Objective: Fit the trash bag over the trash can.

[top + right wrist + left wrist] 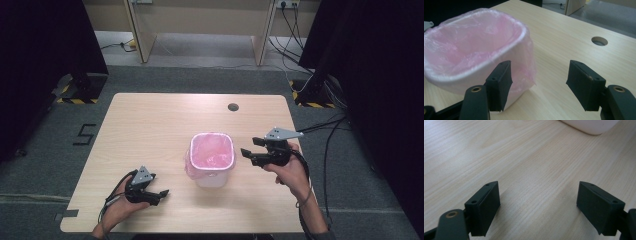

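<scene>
1. Fingers (499, 85) of the right gripper (252, 150) stand spread wide with nothing between them, released and ready; they sit just beside the right wall of the bin, aimed at its rim, which reads as a line-up for taking the loose plastic there.
2. Fingers (484, 207) of the left gripper (159, 194) are likewise parted and empty, held low over bare wood near the front-left corner of the surface (150, 125), pointing toward the bin's base; my guess is this hand waits its turn to steady the bin or take the opposite side.
3. At the middle of the surface stands the small white bin (212, 176), upright, with the pink bag (212, 150) lining it. The bag's edge is folded over the rim all round, and in the right gripper view the overhang (524, 67) droops down the near wall in loose wrinkles, offering an easy flap to pinch.
4. Both hands flank the bin, one to each side, so that a pull on the liner from one side can be countered from the other; a thin film tugged single-handed would likely drag the light bin along.
5. Well behind the bin, a round cable hole (233, 107) lies clear of the work.
</scene>
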Motion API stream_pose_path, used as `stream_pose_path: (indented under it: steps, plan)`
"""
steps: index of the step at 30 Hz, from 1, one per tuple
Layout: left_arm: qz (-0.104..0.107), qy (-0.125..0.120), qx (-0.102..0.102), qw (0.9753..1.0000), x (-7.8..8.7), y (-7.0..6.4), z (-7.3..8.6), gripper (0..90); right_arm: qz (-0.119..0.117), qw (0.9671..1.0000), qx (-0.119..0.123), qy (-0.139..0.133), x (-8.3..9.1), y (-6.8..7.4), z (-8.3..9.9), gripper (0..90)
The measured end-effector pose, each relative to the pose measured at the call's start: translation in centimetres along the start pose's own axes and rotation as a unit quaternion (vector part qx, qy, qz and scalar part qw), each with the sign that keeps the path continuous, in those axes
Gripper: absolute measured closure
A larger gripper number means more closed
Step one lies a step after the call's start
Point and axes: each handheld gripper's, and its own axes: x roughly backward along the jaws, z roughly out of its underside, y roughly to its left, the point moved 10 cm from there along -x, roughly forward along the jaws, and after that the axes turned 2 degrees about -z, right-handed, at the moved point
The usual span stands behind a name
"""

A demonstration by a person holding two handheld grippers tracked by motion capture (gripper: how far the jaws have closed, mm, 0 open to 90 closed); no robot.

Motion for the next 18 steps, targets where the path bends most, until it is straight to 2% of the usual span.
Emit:
stream_pose_path:
  steps: [8,18]
  plan:
    - [0.000,-0.001,0.001,1.0000,0.0,0.0,0.0,17.6,0.014,0.9996,-0.026,-0.003,0.5,-1.0,2.2,35.7]
    - [-0.001,0.000,-0.001,1.0000,0.0,0.0,0.0,17.2,0.031,0.9983,-0.048,-0.013,0.4,-1.9,3.5,34.2]
